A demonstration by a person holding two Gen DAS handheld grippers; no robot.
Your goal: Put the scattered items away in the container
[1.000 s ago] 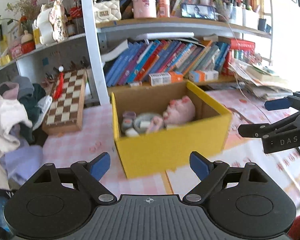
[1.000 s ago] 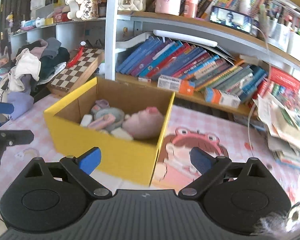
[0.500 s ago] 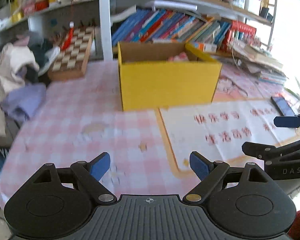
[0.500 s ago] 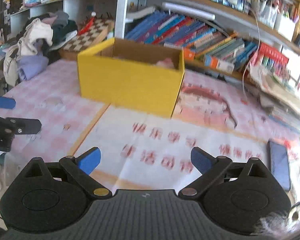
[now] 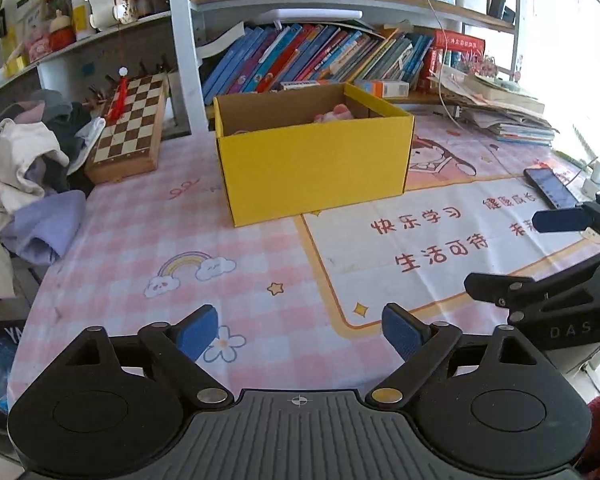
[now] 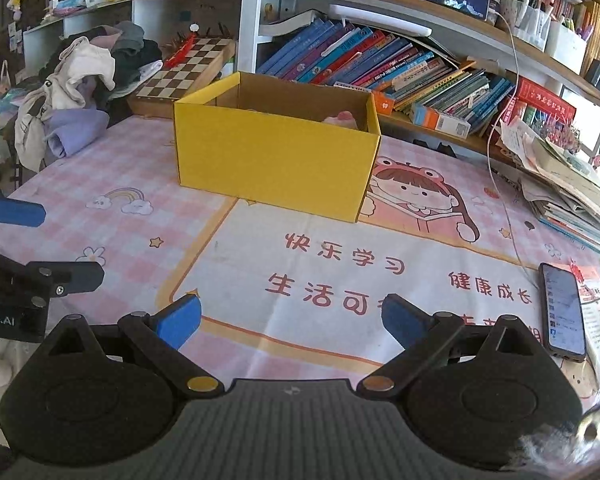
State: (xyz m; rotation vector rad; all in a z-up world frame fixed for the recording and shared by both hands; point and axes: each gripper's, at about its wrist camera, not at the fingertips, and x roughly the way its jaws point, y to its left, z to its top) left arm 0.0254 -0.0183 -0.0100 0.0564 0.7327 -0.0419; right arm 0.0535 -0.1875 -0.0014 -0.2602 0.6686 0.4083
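Left gripper (image 5: 299,326) jaws spread apart, nothing between them, over the pink checked tablecloth (image 5: 148,240). Right gripper (image 6: 291,318) likewise spread and empty, above the white printed mat (image 6: 340,272). Yellow box (image 5: 314,166) sits at 12 o'clock from both, well apart from them; a pink soft item (image 5: 334,114) peeks over its rim, other contents hidden. Phone (image 6: 562,310) at 3 o'clock of the right gripper. Chessboard (image 5: 130,120) at 10 o'clock of the box.

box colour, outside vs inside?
Yellow outside, plain brown cardboard inside; the box shows best in the right wrist view.
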